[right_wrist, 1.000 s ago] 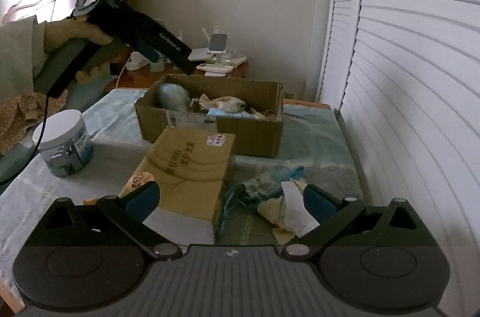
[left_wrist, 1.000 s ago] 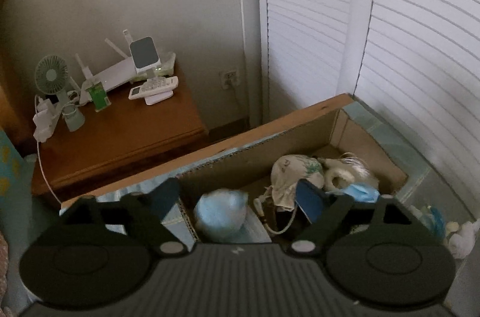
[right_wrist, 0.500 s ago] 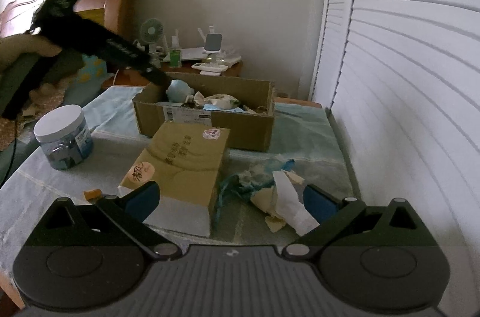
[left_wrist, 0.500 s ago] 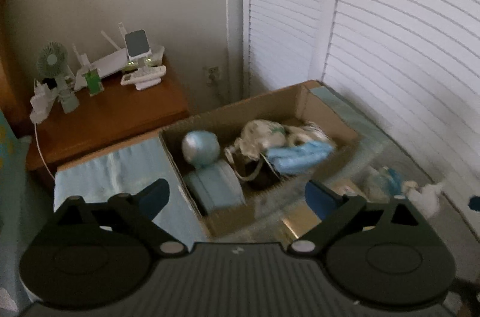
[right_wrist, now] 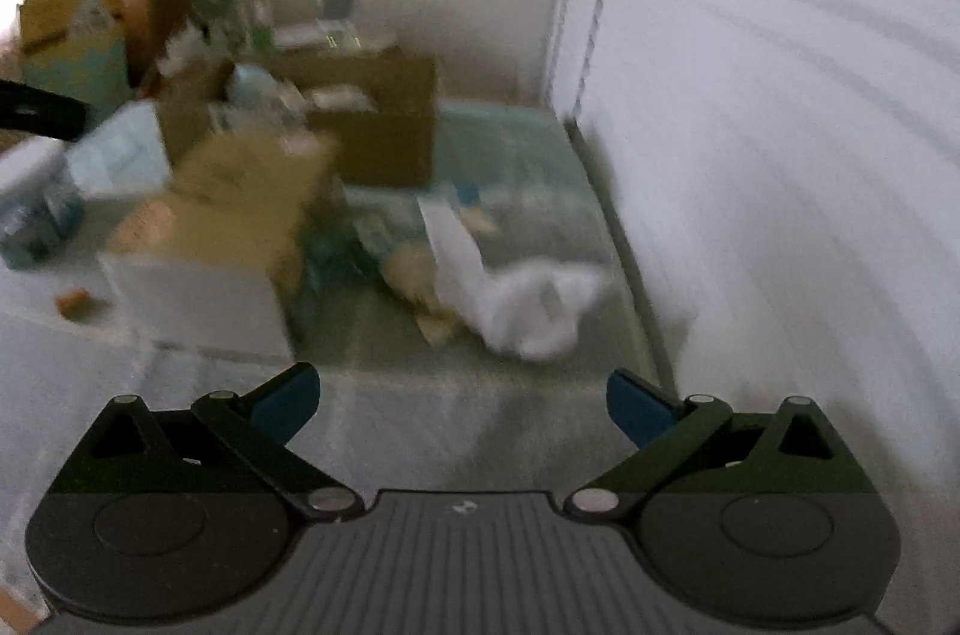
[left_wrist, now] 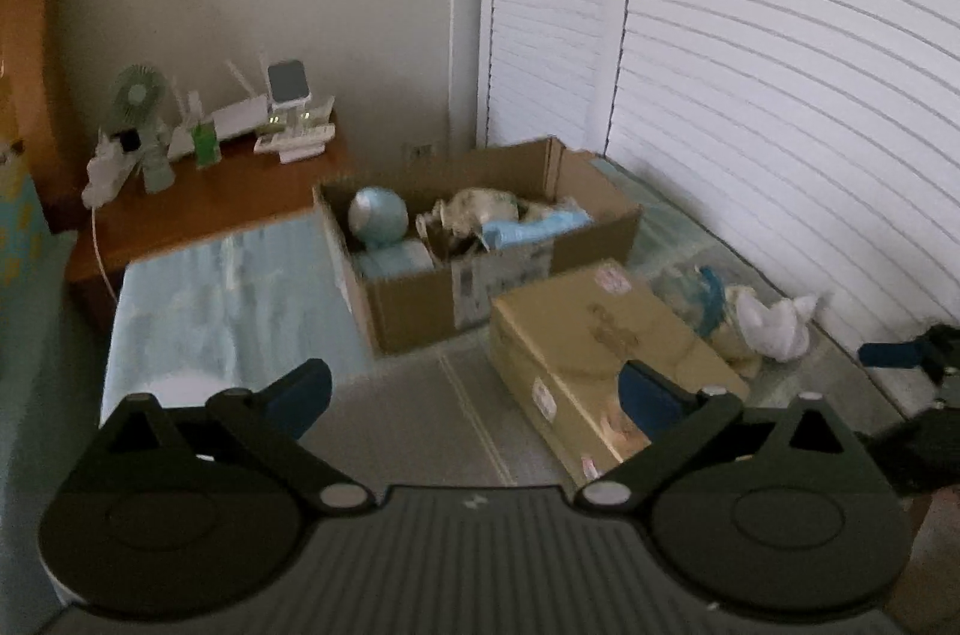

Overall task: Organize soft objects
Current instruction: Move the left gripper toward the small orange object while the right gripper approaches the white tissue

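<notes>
An open cardboard box [left_wrist: 420, 299] holds a round blue plush [left_wrist: 378, 215], a patterned cloth [left_wrist: 474, 206] and a light blue cloth [left_wrist: 534, 227]. To the right of a closed tan box [left_wrist: 600, 335] lies a loose pile with a white cloth [left_wrist: 774, 326] and a teal item [left_wrist: 705, 293]. My left gripper [left_wrist: 471, 389] hovers in front of both boxes, its jaws opening with nothing between them. My right gripper [right_wrist: 462, 398] stands open and empty just short of the white cloth [right_wrist: 528, 311]. That view is blurred. One of its fingers [left_wrist: 894, 353] shows in the left wrist view.
A wooden bedside table [left_wrist: 210, 203] with a fan, router and phone stands behind the bed. White louvred doors [left_wrist: 780, 95] run along the right. A white-lidded jar [right_wrist: 36, 197] and a small orange scrap [right_wrist: 72, 302] sit left of the tan box [right_wrist: 240, 191].
My left gripper has pulled back from over the cardboard box, which now looks farther off, and its jaws have widened. My right gripper has dipped toward the white cloth pile.
</notes>
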Tool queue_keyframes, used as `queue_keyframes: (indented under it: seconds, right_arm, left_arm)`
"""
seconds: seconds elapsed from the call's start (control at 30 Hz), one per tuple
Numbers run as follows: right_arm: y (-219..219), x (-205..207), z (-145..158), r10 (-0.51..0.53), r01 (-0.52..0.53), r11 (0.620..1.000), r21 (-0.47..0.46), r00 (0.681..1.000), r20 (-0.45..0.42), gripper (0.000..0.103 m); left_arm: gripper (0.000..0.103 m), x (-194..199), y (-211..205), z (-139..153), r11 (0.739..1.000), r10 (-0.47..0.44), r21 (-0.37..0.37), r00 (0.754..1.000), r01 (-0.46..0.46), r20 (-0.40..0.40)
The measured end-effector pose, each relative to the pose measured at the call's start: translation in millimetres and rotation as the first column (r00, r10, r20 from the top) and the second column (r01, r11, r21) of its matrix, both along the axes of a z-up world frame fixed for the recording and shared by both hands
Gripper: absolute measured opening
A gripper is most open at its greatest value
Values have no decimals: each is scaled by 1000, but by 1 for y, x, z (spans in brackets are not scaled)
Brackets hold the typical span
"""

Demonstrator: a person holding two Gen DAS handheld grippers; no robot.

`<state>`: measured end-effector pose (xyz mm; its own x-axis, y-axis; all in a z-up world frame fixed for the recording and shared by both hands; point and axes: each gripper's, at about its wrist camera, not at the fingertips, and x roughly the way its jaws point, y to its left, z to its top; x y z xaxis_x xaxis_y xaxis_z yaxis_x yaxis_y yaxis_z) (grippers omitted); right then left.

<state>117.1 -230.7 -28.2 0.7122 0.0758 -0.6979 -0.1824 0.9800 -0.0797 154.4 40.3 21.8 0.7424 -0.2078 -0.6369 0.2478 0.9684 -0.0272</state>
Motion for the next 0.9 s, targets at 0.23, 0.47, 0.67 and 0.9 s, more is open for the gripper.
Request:
queue_keyframes:
  seconds: [0.23, 0.47, 0.67, 0.9]
  right_arm:
    - [-8, 12, -29, -24, 27, 999, 42, 997, -78, 103]
    - [-9, -1, -32, 75, -73, 996, 50, 996, -51, 103]
    - [-6, -4, -31, 36, -35, 998, 50, 999, -34, 103]
    - [-7, -5, -32, 29, -28, 998, 52, 999, -22, 103]
  left_arm:
    - [102, -24, 0, -33, 1000, 9, 16, 998, -8, -57]
    - [101, -31, 7, -68, 999, 54, 16, 989, -52, -141]
    - [100, -34, 8, -79, 990, 136, 39, 980, -132, -143]
    - [89, -46, 1, -73, 994, 82, -60, 982, -93, -168]
